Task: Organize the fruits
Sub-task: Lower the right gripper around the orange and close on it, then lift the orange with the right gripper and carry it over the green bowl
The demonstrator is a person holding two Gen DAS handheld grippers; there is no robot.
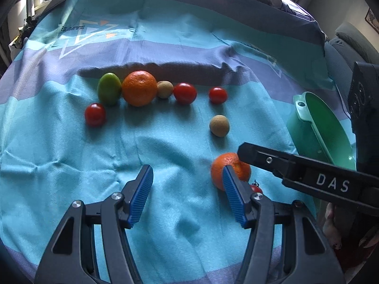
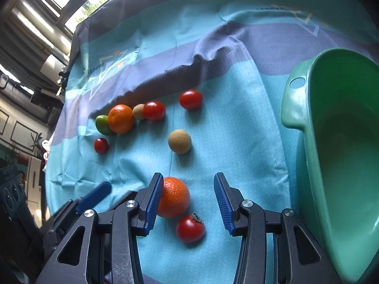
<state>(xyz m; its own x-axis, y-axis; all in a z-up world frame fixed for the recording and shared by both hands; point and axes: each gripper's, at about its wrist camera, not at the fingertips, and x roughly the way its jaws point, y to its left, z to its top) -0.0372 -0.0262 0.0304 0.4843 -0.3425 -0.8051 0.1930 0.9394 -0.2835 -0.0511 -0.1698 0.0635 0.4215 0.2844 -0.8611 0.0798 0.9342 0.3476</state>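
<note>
Fruits lie on a blue striped cloth [image 1: 165,142]. At the back stand a green fruit [image 1: 109,88], a big orange [image 1: 139,88], a tan fruit [image 1: 165,89] and two red tomatoes [image 1: 184,93]. Another tomato [image 1: 95,114] and a tan ball-shaped fruit [image 2: 179,141] lie apart. My right gripper [image 2: 188,198] is open, low over the cloth, with a near orange [image 2: 174,196] and a stemmed tomato [image 2: 190,228] between its jaws. My left gripper [image 1: 187,189] is open and empty beside that orange [image 1: 229,169]. A green plastic bowl [image 2: 341,142] stands tilted on the right.
The right tool's black body [image 1: 308,172] crosses the left wrist view above the near orange. The left gripper's blue finger [image 2: 94,196] shows at lower left in the right wrist view. Windows and crumpled bedding lie beyond the cloth's far edge.
</note>
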